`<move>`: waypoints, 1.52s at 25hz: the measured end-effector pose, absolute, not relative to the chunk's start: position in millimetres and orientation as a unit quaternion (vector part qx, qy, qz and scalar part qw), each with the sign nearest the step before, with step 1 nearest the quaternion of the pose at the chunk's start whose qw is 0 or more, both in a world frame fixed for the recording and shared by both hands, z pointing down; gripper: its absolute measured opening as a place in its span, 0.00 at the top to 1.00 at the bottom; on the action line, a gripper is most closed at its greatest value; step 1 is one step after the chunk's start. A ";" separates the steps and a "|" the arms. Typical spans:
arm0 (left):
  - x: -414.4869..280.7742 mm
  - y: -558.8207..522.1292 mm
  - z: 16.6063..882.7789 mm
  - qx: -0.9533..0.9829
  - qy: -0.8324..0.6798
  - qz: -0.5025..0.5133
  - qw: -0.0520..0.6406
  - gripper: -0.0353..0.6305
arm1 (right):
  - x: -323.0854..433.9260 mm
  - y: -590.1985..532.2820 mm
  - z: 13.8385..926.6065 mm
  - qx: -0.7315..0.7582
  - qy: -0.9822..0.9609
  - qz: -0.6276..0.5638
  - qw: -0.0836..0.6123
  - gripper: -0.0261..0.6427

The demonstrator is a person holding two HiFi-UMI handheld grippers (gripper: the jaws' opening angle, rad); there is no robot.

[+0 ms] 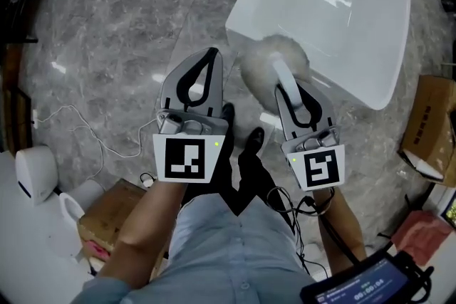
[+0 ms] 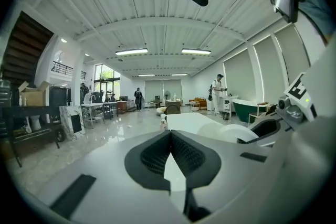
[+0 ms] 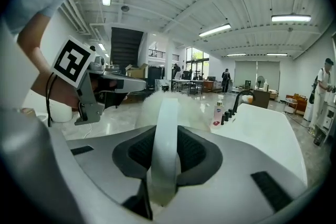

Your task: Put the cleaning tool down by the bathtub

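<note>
Beside the near corner of the white bathtub (image 1: 342, 11), the right hand-held gripper (image 1: 285, 87) was clamped on the cleaning tool (image 1: 274, 57), its two dark pads pressing either side of the flat white handle, which ran up between them in the right gripper view. The tool's fluffy pale head stuck out past the jaw tips and, seen from the head view, overlapped the tub's rim (whether it touched the rim could not be told). The left hand-held gripper (image 1: 212, 55) hung just beside it over the grey marble floor (image 1: 121, 32), jaws brought together at the tips with nothing caught between them; only the white tub showed through the slot below the tips in its own view. At the tub's far end stood a bottle (image 3: 218, 113) next to a dark tap (image 3: 239, 99). A pair of black shoes (image 1: 228, 114) stood on the floor under the two grippers. A thin white cord (image 1: 85, 132) trailed across the floor to the left, and a cardboard box (image 1: 427, 128) sat to the right of the tub.
</note>
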State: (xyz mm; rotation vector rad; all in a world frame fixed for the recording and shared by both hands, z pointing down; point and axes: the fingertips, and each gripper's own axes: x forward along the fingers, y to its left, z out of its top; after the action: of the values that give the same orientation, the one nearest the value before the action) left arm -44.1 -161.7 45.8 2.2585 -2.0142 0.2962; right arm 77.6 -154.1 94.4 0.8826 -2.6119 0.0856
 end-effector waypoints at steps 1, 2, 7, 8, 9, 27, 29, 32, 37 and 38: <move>-48.5 -163.7 50.1 0.740 -0.664 0.093 0.053 0.93 | 72.8 -154.1 100.9 0.308 -0.931 0.032 0.193 0.81; -52.2 -165.8 54.9 0.737 -0.667 0.089 0.056 0.93 | 68.1 -154.4 107.4 0.302 -0.932 0.033 0.195 0.81; -58.8 -161.0 90.8 0.732 -0.671 0.090 0.082 0.93 | 53.7 -145.8 141.4 0.276 -0.937 0.046 0.209 0.81; -59.8 -159.4 99.1 0.730 -0.672 0.092 0.087 0.93 | 52.2 -143.7 148.7 0.273 -0.937 0.048 0.211 0.81; -61.7 -159.9 107.3 0.729 -0.673 0.094 0.090 0.93 | 50.3 -143.6 156.5 0.270 -0.938 0.051 0.213 0.81; -92.7 -164.2 253.1 0.731 -0.662 0.095 0.137 0.93 | 12.3 -142.3 310.1 0.224 -0.938 0.074 0.253 0.81; -97.7 -165.1 269.1 0.728 -0.664 0.096 0.143 0.93 | 9.6 -142.8 326.0 0.221 -0.937 0.078 0.259 0.81; -102.3 -168.3 289.8 0.725 -0.666 0.091 0.148 0.93 | 6.5 -145.4 350.0 0.218 -0.937 0.081 0.261 0.81; -103.6 -169.3 326.2 0.731 -0.659 0.080 0.155 0.93 | 5.6 -146.6 388.7 0.219 -0.936 0.080 0.264 0.81; -103.8 -170.5 333.1 0.731 -0.660 0.080 0.153 0.93 | 5.6 -147.1 395.9 0.217 -0.936 0.081 0.266 0.81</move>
State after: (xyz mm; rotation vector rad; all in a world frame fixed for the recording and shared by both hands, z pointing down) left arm -103.8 -170.5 333.1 2.0977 -1.8932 0.2294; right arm 5.6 -147.1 395.9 0.5868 -2.5274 0.2199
